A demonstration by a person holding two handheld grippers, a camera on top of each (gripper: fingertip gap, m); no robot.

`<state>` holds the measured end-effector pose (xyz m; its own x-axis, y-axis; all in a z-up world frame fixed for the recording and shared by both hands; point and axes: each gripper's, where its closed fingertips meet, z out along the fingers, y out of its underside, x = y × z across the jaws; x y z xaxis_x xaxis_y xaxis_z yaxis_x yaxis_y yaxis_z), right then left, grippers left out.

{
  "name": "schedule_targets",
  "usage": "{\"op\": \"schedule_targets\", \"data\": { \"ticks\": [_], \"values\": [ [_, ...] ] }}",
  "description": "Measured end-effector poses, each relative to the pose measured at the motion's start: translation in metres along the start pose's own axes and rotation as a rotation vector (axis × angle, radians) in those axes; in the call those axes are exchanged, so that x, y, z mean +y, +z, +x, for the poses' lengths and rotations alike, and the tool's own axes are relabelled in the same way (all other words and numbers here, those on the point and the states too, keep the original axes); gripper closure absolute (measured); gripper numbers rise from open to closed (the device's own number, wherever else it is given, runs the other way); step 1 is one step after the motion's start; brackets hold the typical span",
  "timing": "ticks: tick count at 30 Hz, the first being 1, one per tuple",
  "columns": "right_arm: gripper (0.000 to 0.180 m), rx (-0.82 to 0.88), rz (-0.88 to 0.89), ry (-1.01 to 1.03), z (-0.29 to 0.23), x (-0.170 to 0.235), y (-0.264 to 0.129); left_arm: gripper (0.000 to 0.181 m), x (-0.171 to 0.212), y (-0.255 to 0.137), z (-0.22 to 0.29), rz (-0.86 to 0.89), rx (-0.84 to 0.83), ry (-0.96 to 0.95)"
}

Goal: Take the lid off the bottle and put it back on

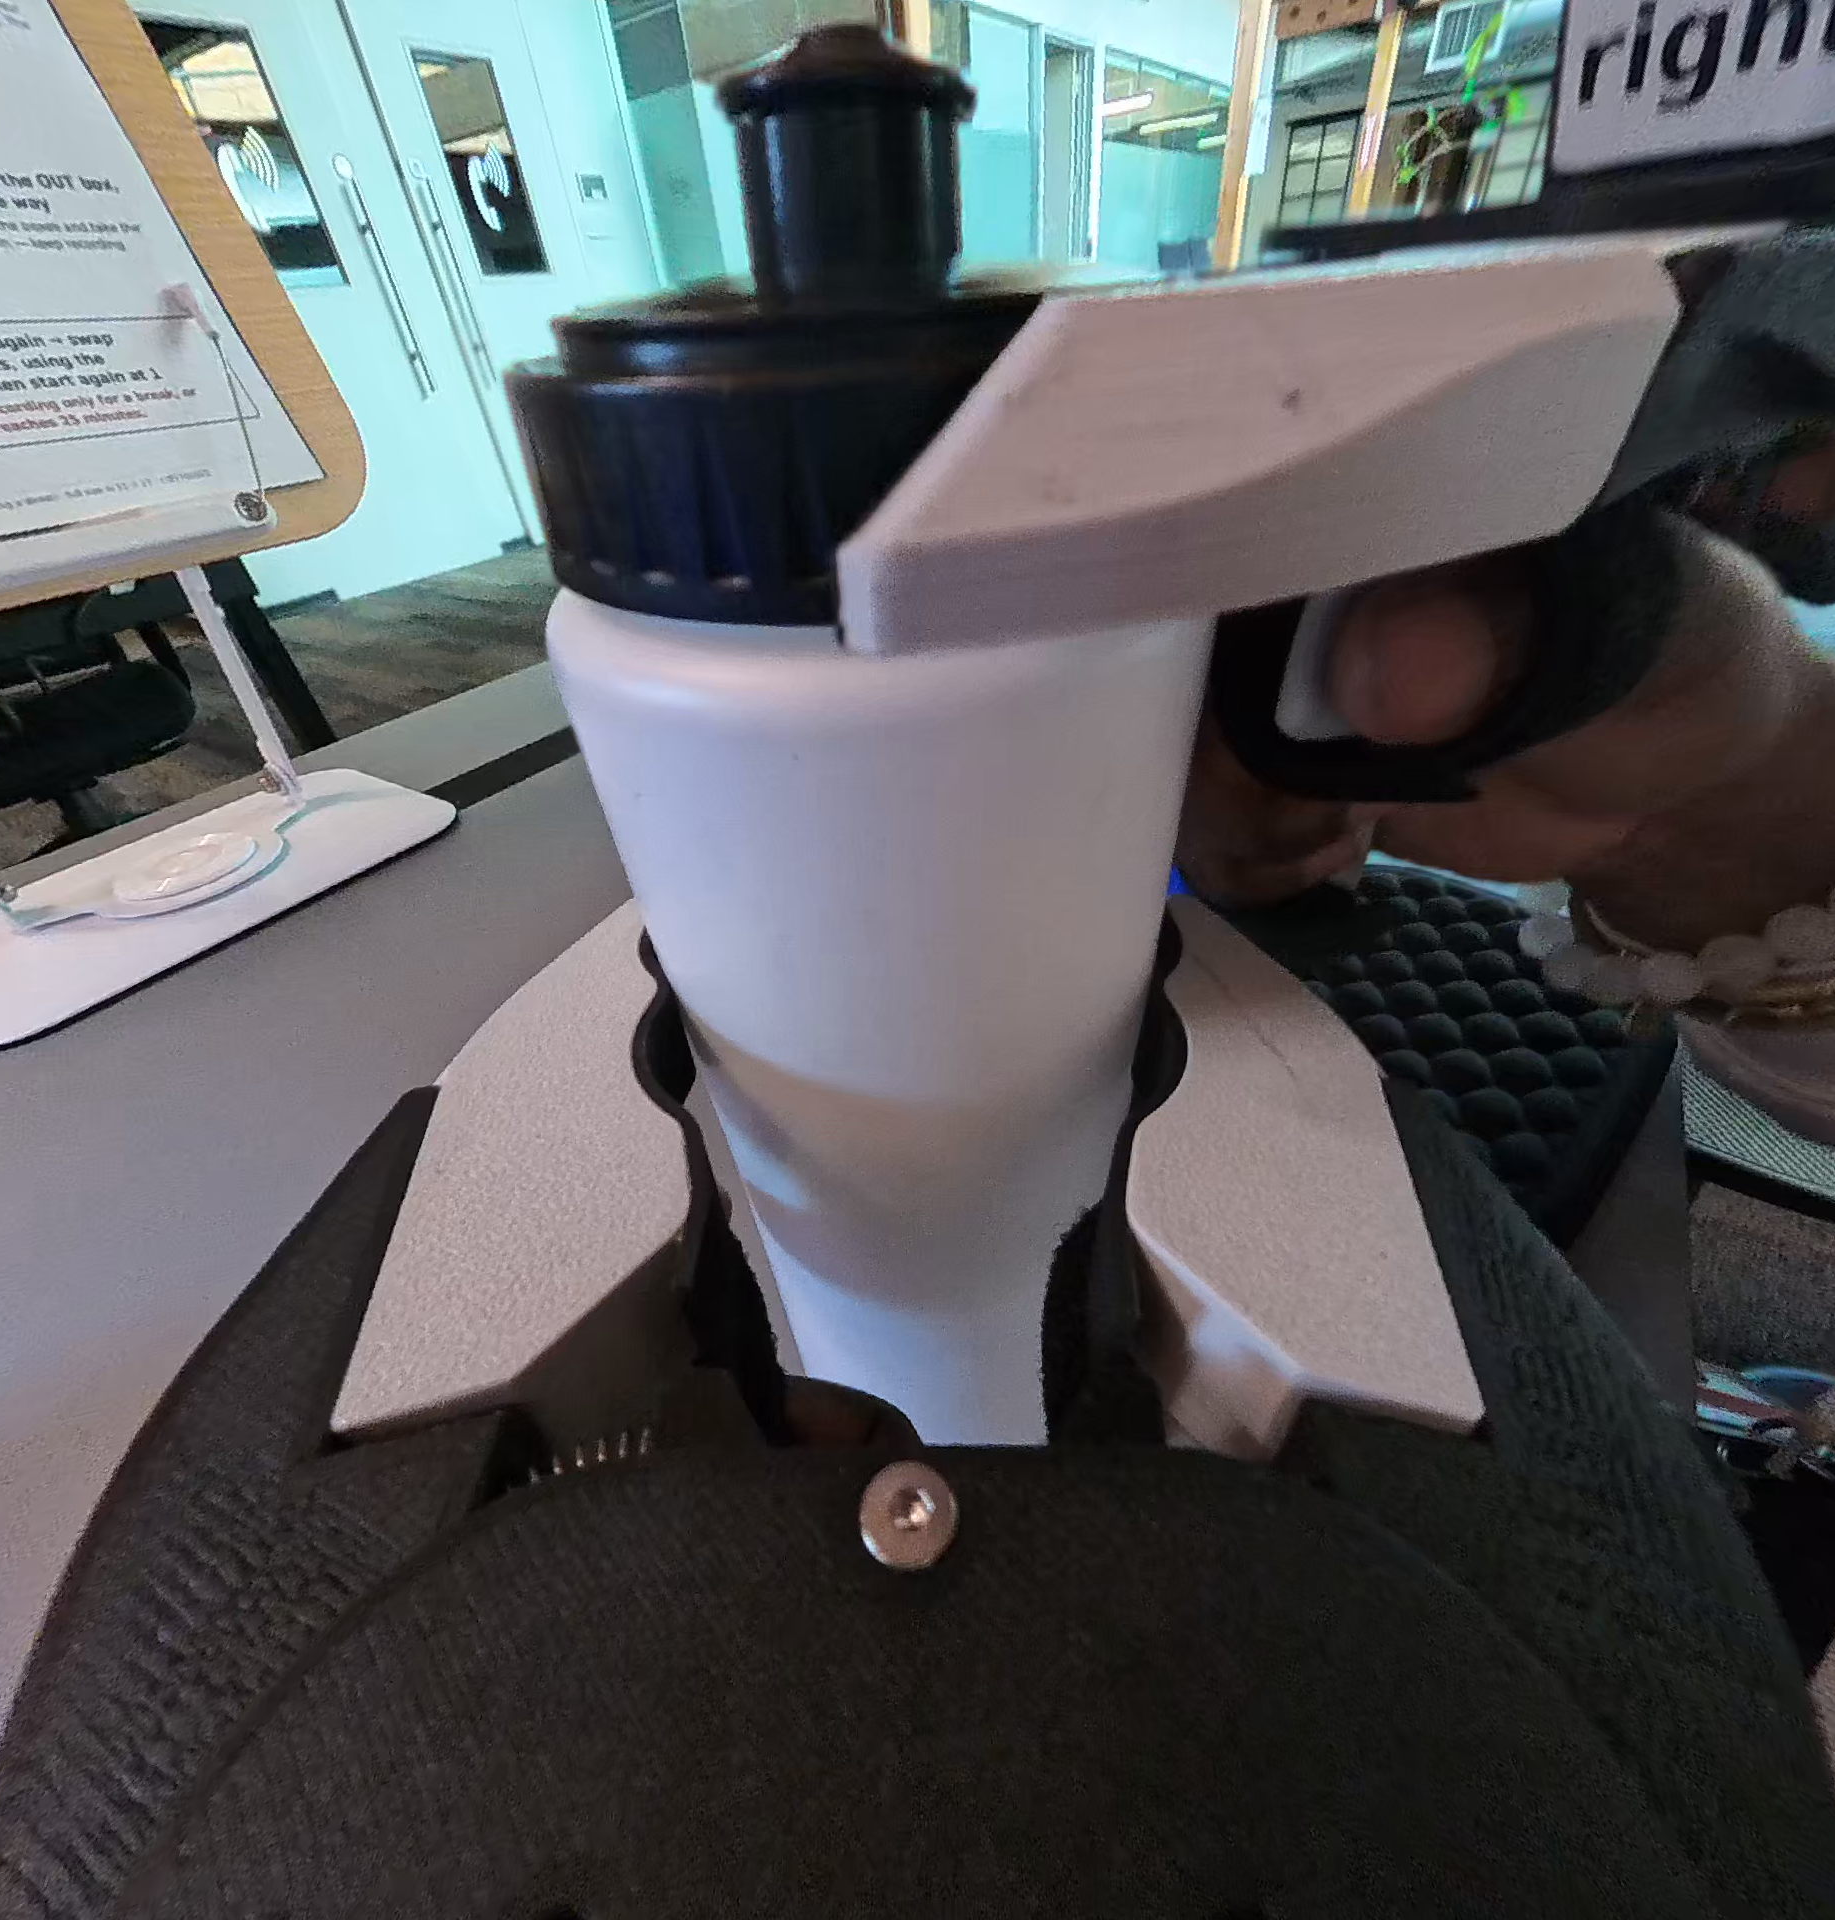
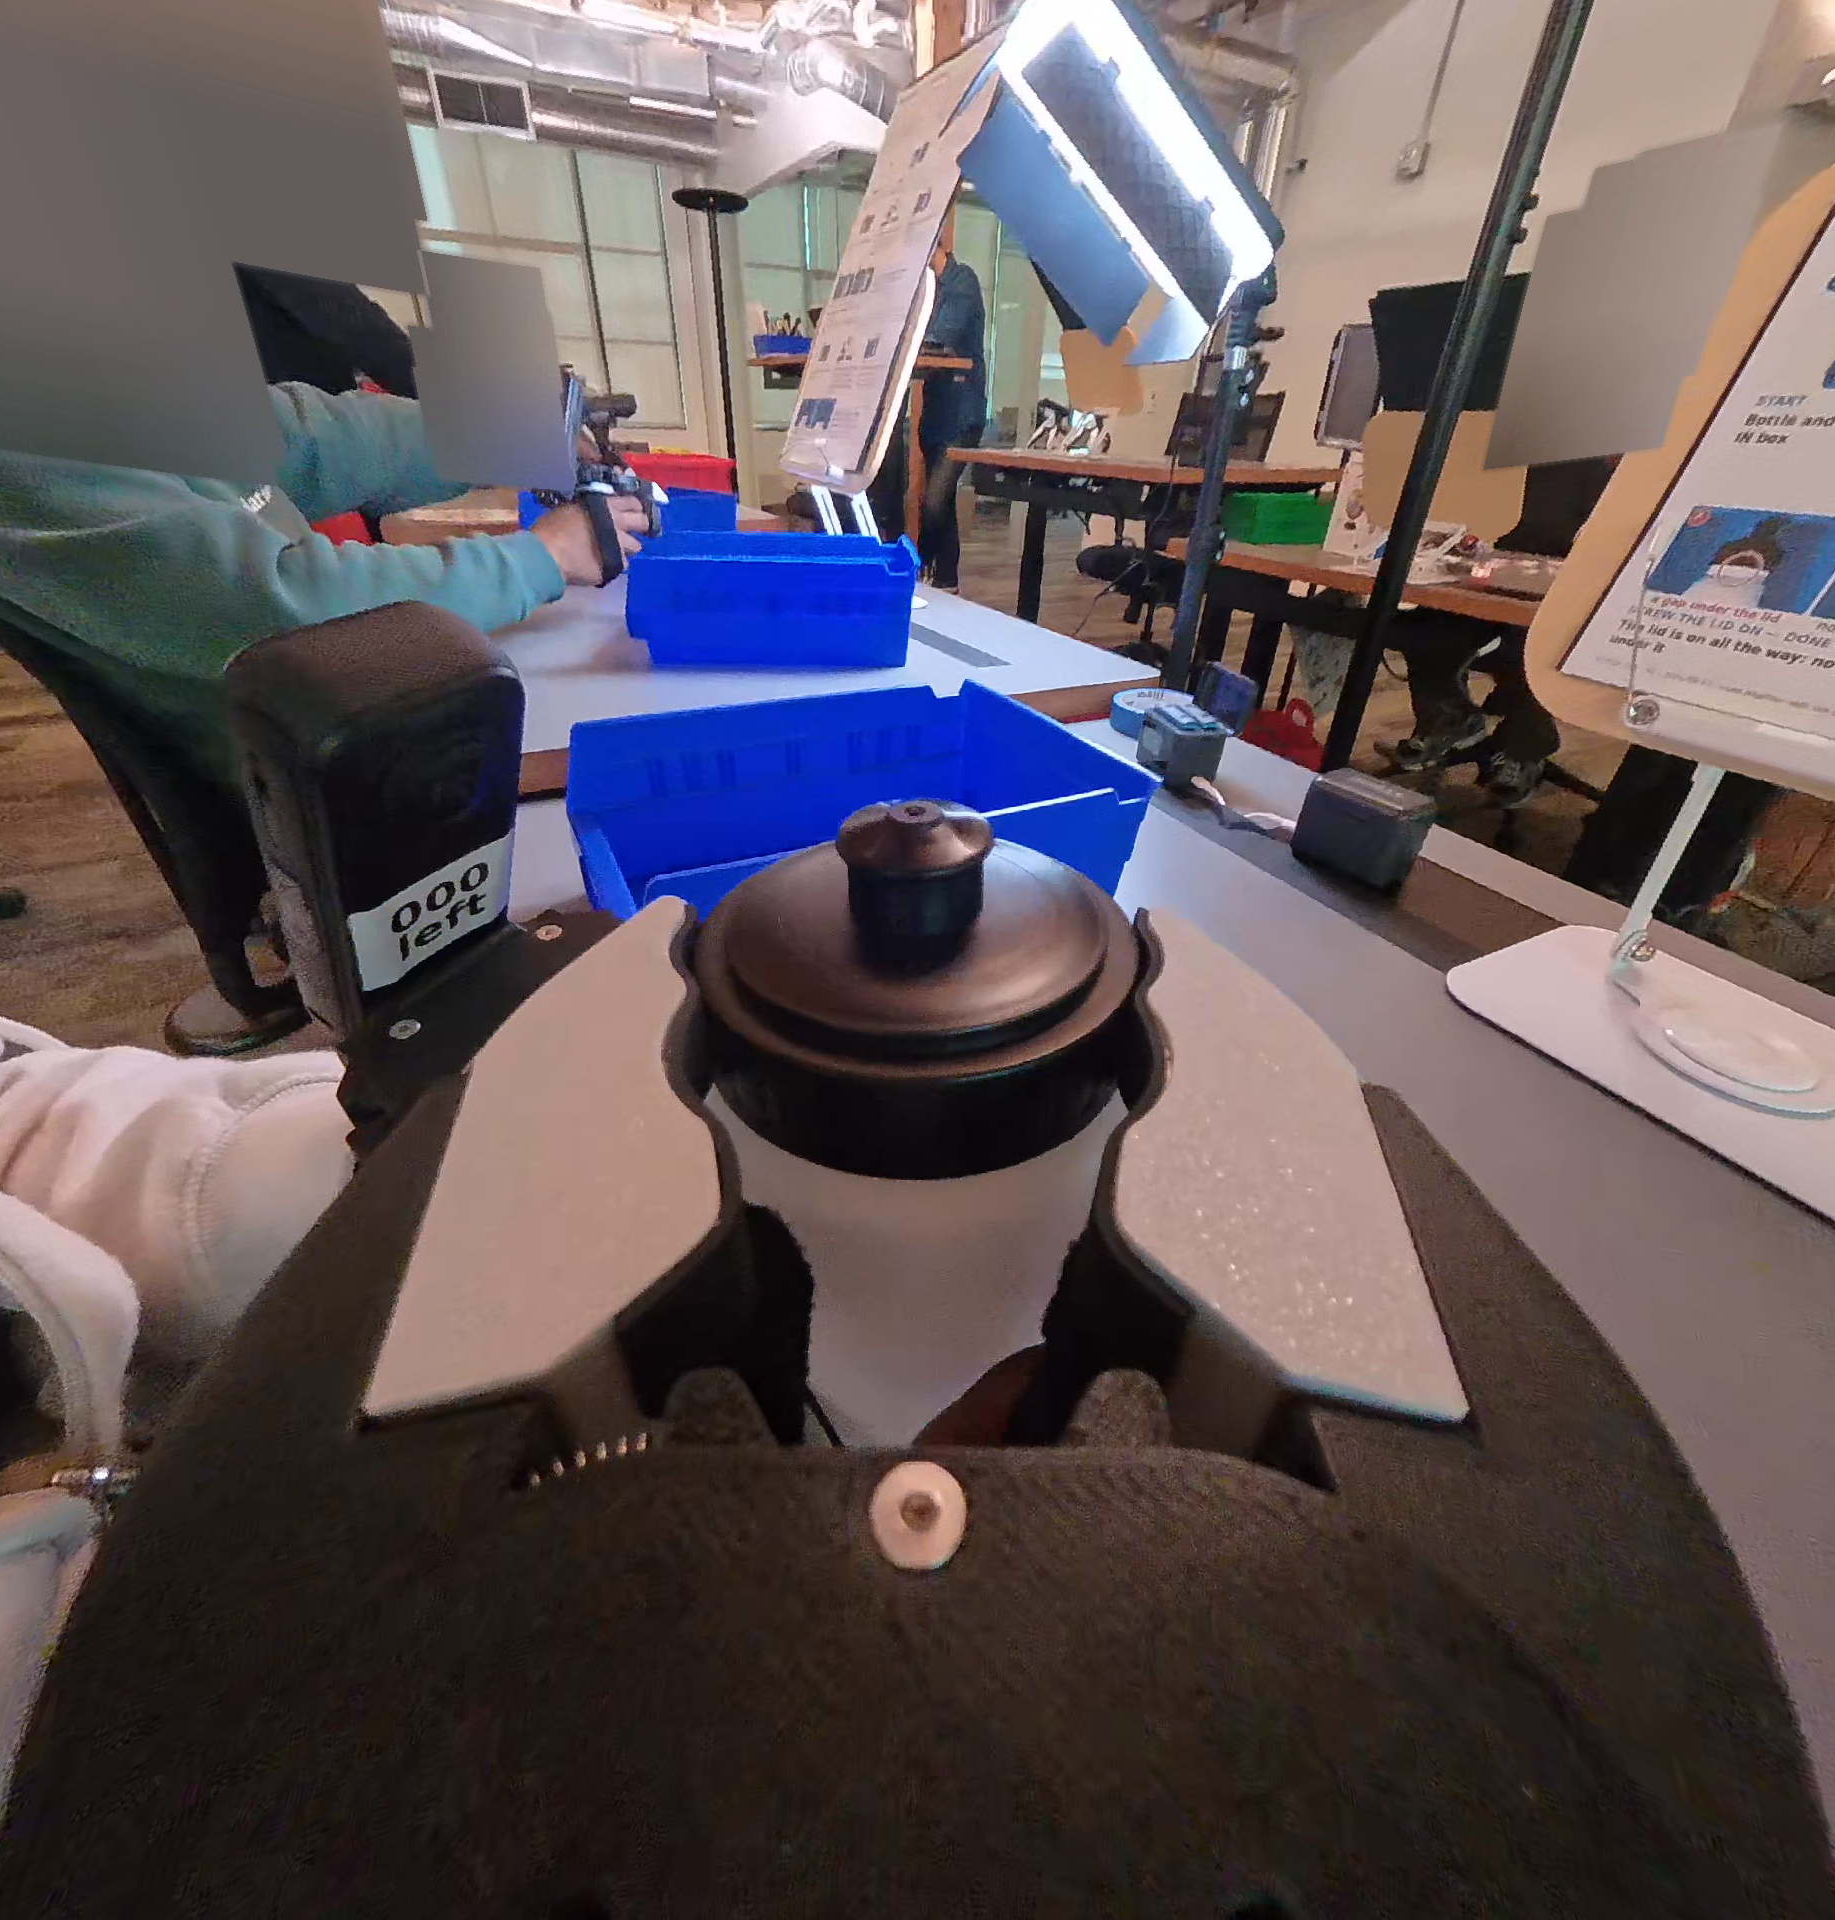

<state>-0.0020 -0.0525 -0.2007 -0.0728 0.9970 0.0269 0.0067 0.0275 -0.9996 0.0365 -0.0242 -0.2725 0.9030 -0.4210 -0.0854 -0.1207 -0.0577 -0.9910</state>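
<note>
Right wrist view: right tongs (image 2: 913,1039) hide lid (image 2: 908,997) sides.

bottle (image 1: 892,883): white, upright | lid (image 2: 913,997): black, on (spout topped)

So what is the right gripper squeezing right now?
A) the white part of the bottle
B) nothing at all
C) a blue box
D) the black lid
D: in the right wrist view the right gripper has its two fingers closed on either side of the black lid, which sits on top of the white bottle, while the left gripper clamps the bottle's body lower down.
</note>
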Motion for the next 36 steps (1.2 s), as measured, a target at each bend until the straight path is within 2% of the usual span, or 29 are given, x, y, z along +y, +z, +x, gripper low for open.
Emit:
{"op": "schedule_targets", "data": {
  "ticks": [3, 6, 8, 10, 13, 15, 17, 19, 23, 28, 30, 33, 36],
  "values": [
    [0.102, 0.001, 0.112, -0.033, 0.0, -0.001, -0.001, 0.095, -0.001, 0.0, 0.0, 0.039, 0.009, -0.013],
    [0.067, -0.068, 0.186, 0.001, 0.002, 0.008, -0.008, 0.095, -0.003, -0.004, -0.01, 0.082, -0.008, -0.084],
    [0.054, -0.046, 0.216, 0.006, 0.015, 0.021, -0.014, 0.095, -0.006, -0.01, -0.027, 0.142, -0.033, -0.209],
    [0.04, -0.004, 0.287, -0.016, 0.024, 0.028, -0.02, 0.095, -0.018, -0.021, -0.045, 0.271, -0.026, -0.372],
    [0.038, -0.027, 0.4, -0.117, 0.008, 0.016, -0.027, 0.095, -0.041, -0.045, -0.065, 0.528, 0.044, -0.623],
    [0.034, 0.025, 0.291, -0.251, 0.008, 0.031, -0.018, 0.095, -0.045, -0.054, -0.077, 0.619, 0.059, -0.724],
    [0.034, 0.043, 0.166, -0.379, 0.004, 0.05, -0.007, 0.095, -0.046, -0.058, -0.078, 0.645, 0.062, -0.723],
    [0.034, 0.103, 0.107, -0.512, 0.004, 0.056, -0.002, 0.095, -0.049, -0.056, -0.071, 0.635, 0.05, -0.633],
    [0.054, 0.237, 0.028, -0.762, 0.008, 0.059, 0.0, 0.095, -0.059, -0.055, -0.054, 0.668, 0.072, -0.488],
    [0.058, 0.296, -0.035, -0.844, 0.011, 0.065, 0.002, 0.096, -0.059, -0.06, -0.063, 0.731, 0.166, -0.697],
    [0.056, 0.317, 0.005, -0.875, 0.01, 0.058, -0.001, 0.095, -0.059, -0.064, -0.068, 0.767, 0.224, -0.809],
    [0.074, 0.277, 0.108, -0.932, -0.006, 0.047, -0.006, 0.095, -0.059, -0.064, -0.07, 0.782, 0.303, -0.93],
    [0.079, 0.271, 0.147, -0.968, -0.015, 0.042, -0.01, 0.095, -0.06, -0.064, -0.067, 0.778, 0.357, -0.969]
  ]
}}
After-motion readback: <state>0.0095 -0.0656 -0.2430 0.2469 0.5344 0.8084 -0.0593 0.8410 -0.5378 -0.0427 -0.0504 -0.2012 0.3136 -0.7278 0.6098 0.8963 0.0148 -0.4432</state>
